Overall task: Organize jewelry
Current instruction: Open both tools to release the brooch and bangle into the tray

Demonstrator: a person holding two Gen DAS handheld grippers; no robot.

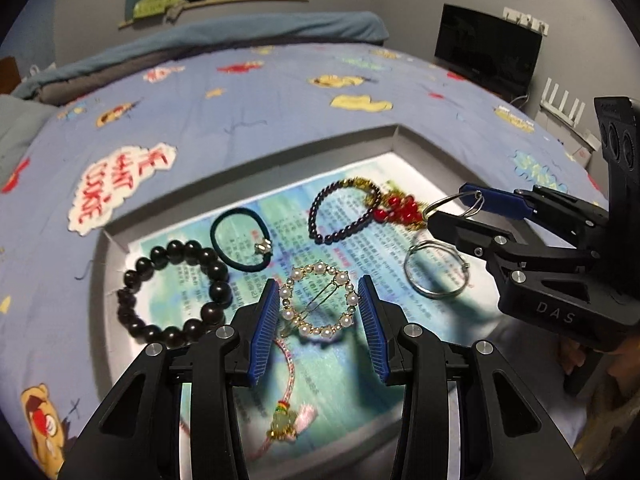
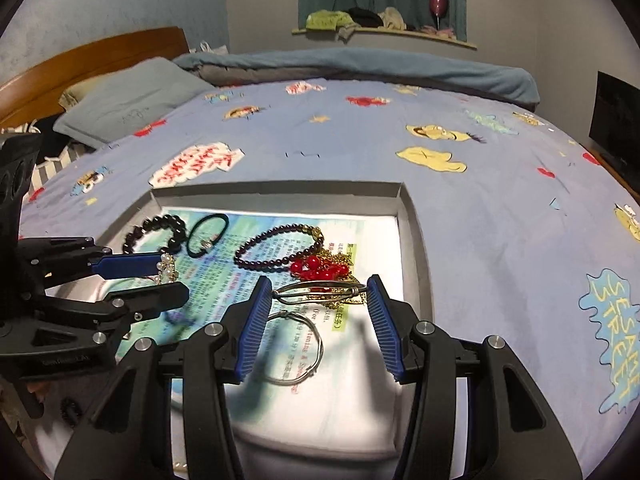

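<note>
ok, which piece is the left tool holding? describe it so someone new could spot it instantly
On the blue cartoon bedsheet sits a shallow grey tray lined with a printed page. Near its front, between the blue pads of the left tool, is a pearl ring hair clip. It is the only white-beaded circle, with a thin gold pin across it; the neighbouring bracelets are dark.

Bed (image 2: 360,152) with blue cartoon sheet; grey tray (image 2: 416,248), pillow (image 2: 132,100), rolled blanket (image 2: 360,64) on it.
</note>
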